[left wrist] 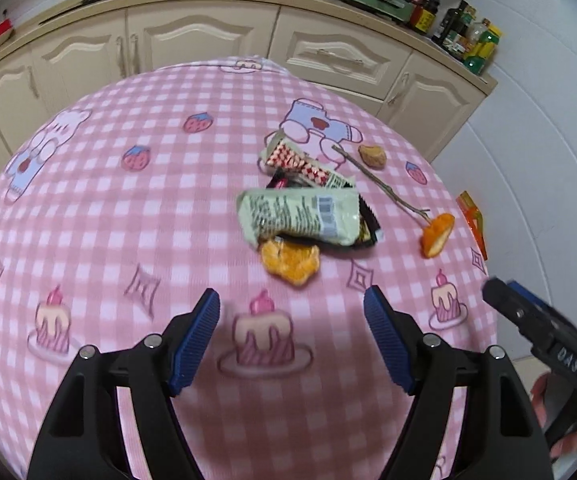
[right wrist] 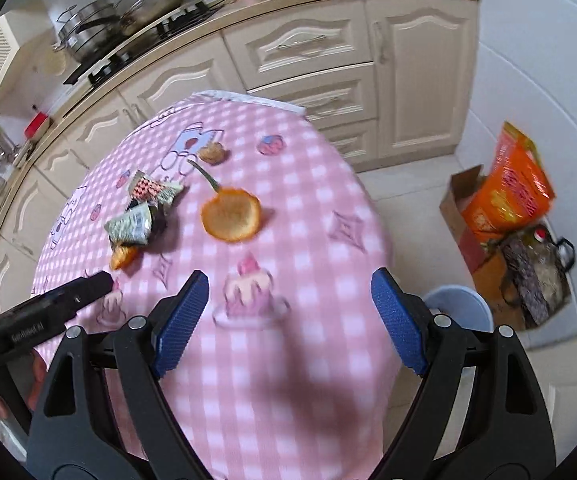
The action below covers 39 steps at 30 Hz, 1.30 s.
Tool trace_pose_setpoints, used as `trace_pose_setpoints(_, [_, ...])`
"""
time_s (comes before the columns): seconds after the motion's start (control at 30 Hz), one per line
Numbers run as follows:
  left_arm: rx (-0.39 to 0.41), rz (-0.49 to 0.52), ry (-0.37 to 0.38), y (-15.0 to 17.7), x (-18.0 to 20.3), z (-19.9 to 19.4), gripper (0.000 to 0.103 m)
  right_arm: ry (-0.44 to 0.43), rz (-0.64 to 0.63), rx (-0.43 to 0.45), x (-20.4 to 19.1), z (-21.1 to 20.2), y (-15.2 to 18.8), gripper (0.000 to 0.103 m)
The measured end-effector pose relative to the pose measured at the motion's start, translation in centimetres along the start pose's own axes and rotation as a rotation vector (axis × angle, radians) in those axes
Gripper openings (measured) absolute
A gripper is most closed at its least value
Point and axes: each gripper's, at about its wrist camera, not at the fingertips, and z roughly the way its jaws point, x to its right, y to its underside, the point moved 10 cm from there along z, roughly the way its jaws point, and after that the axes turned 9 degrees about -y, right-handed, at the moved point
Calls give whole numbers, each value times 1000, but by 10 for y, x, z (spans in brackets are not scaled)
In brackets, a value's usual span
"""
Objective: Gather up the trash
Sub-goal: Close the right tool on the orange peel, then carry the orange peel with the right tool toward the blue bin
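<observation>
Trash lies on a table with a pink checked cloth (left wrist: 128, 208): a green wrapper (left wrist: 300, 216), a red-and-white wrapper (left wrist: 304, 162), a dark wrapper (left wrist: 370, 228), orange peel (left wrist: 290, 262) below them, a second peel (left wrist: 436, 232) on a twig (left wrist: 376, 180), and a brown scrap (left wrist: 372, 156). My left gripper (left wrist: 291, 336) hangs open over the near cloth, short of the pile. In the right wrist view the round peel (right wrist: 230, 214) and the wrappers (right wrist: 136, 220) lie ahead of my right gripper (right wrist: 290, 316), which is open with nothing between its fingers.
Cream kitchen cabinets (left wrist: 192, 40) and a counter with bottles (left wrist: 472, 40) stand behind the table. A pale blue bin (right wrist: 458, 308) sits on the floor at the table's right, near a cardboard box with an orange bag (right wrist: 504, 196). A hand (left wrist: 544, 396) holds the right gripper.
</observation>
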Motion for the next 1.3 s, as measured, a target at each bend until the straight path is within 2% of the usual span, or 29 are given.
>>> trace_pose_setpoints(0.1, [-42,6,-23,-3,0,21,73,-23,-32,-33,-8,21,-10,82])
trace_pose_setpoints(0.27, [28,19,-56,-17,1,28,72,-25,-48,-60,-13,47,-22,82])
trace_pose_setpoints(0.3, [44,23,-69,-19,0,29,68,-12,-56,-51,-13,51,-25,82])
trace_pose_setpoints(0.33, [53,28,-99,-19,-3,28,52,-1,-73,-41,-13,53,-26,82])
trace_pose_setpoints(0.37, [62,31,-131,-20,-7,29,40,12,-91,-39,-14,55,-27,82])
trace_pose_setpoints(0.4, [66,27,-135,-21,-9,29,36,27,-107,-36,-15,56,-27,81])
trace_pose_setpoints(0.43, [67,14,-128,-21,-12,29,35,38,-113,-30,-14,55,-29,71])
trace_pose_setpoints(0.47, [65,6,-113,-22,-14,28,34,37,-113,-26,-15,55,-30,58])
trace_pose_setpoints(0.53, [68,3,-95,-19,-16,25,34,-3,-92,-26,-16,54,-29,38])
trace_pose_setpoints(0.77, [90,38,-128,-8,-14,17,34,-31,-44,-4,-7,36,-20,36])
trace_pose_setpoints(0.97, [91,54,-118,3,-10,8,34,-29,1,32,5,8,-6,36])
trace_pose_setpoints(1.1, [115,64,-139,8,-8,-3,34,-25,16,51,10,-8,2,36])
trace_pose_setpoints(1.3, [166,99,-123,17,4,-26,34,-25,47,79,16,-29,18,36])
